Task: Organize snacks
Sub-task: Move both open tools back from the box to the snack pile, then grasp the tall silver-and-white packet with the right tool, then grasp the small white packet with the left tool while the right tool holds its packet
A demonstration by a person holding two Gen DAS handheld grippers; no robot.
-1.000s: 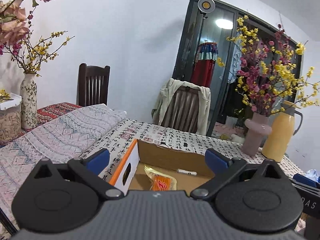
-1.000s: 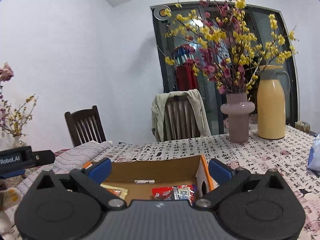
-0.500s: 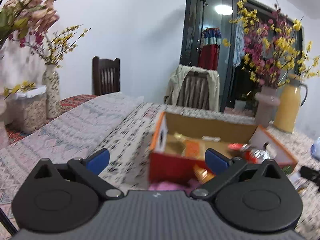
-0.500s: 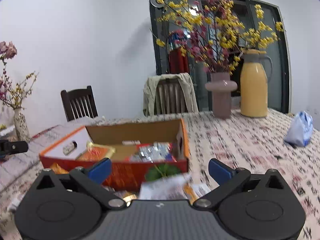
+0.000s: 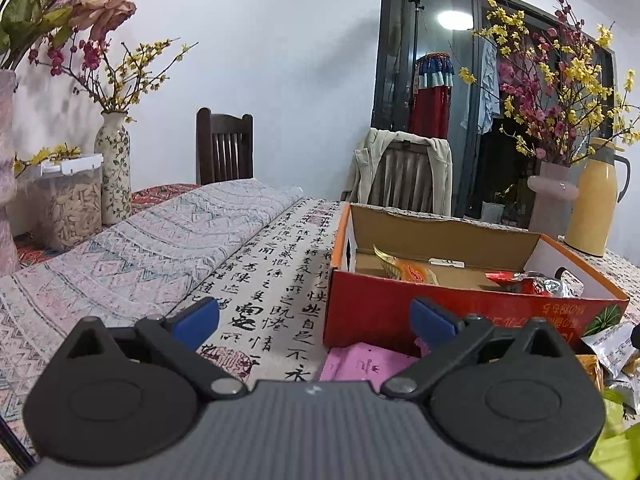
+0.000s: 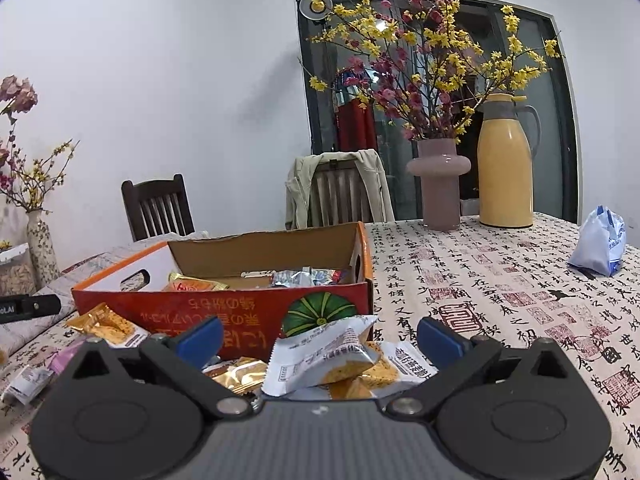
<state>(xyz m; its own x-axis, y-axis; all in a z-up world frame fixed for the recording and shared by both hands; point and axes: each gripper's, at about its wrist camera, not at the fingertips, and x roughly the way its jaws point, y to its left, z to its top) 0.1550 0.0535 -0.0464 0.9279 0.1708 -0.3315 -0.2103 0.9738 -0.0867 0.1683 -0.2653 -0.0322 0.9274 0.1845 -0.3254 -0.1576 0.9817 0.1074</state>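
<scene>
Blue-padded fingers on your left gripper (image 5: pixel 314 318) are spread wide, gripping nothing, low over the calligraphy tablecloth (image 5: pixel 276 276). A pink packet (image 5: pixel 360 364) lies just ahead, touching the orange cardboard box (image 5: pixel 460 312). Your right gripper (image 6: pixel 320 338) is equally wide and empty, with a white cracker packet (image 6: pixel 324 354) lying between its fingers on top of other packets. Gold packets (image 6: pixel 106 324) sit left of that, by the box front. Inside the box: orange and silver snack packs (image 6: pixel 296 278).

Left tool (image 5: pixel 315 317) spread wide and empty, right tool (image 6: pixel 320 336) likewise, both held level
</scene>
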